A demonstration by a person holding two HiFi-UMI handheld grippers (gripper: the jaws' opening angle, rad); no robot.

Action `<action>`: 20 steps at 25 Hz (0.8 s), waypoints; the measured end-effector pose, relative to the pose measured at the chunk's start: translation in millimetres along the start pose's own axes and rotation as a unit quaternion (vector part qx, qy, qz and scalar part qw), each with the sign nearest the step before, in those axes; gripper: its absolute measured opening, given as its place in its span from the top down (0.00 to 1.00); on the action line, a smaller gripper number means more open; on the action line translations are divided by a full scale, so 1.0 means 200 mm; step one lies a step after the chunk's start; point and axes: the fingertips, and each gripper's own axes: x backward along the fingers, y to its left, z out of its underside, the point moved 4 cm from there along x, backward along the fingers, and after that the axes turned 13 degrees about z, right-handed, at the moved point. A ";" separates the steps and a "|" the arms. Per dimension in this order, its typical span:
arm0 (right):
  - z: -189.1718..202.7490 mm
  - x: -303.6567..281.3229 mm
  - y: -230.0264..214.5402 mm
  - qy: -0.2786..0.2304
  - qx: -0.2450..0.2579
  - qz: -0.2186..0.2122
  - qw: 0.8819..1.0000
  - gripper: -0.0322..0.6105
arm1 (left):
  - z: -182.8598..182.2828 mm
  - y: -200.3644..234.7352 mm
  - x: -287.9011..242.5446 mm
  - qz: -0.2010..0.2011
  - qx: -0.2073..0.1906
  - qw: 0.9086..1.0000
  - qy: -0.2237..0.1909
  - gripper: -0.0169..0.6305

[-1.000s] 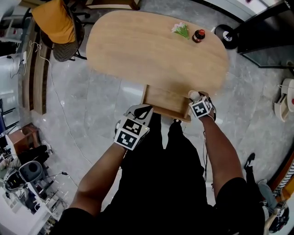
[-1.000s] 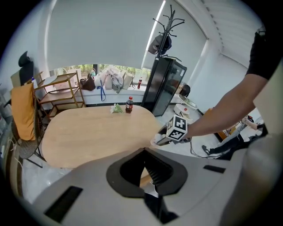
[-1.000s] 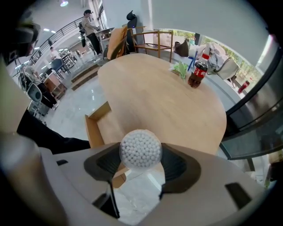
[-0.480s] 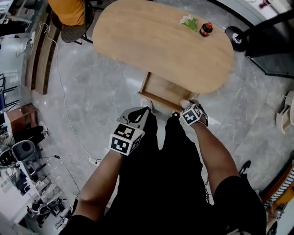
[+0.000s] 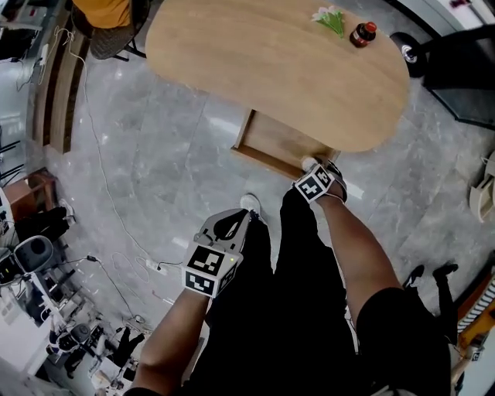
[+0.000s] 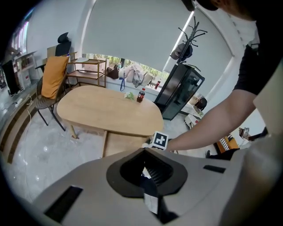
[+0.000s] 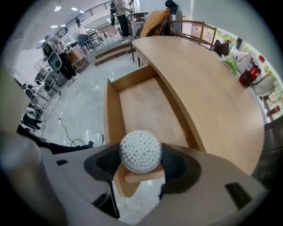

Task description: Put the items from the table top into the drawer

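My right gripper (image 7: 140, 154) was clamped on a round box of cotton swabs (image 7: 140, 149) and held it just over the front corner of the open drawer (image 7: 141, 103). My left gripper (image 6: 151, 175) had its jaws together with nothing between them, well apart from the drawer on my side. Beyond the drawer, on the table (image 5: 263, 62), a dark bottle (image 5: 362, 33) stood beside a green bunch (image 5: 330, 18).
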 end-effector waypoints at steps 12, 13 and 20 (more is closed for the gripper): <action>-0.10 -0.31 0.07 0.025 0.072 0.040 0.996 0.54 | 0.29 0.18 0.01 -0.005 0.055 0.998 -0.011 0.97; -0.09 -0.29 0.07 0.028 0.069 0.039 0.996 0.54 | 0.30 0.18 0.02 -0.004 0.053 0.999 -0.013 0.97; -0.07 0.05 0.04 0.036 0.030 0.045 0.998 0.53 | 0.16 0.11 0.18 0.017 0.010 0.999 -0.041 0.97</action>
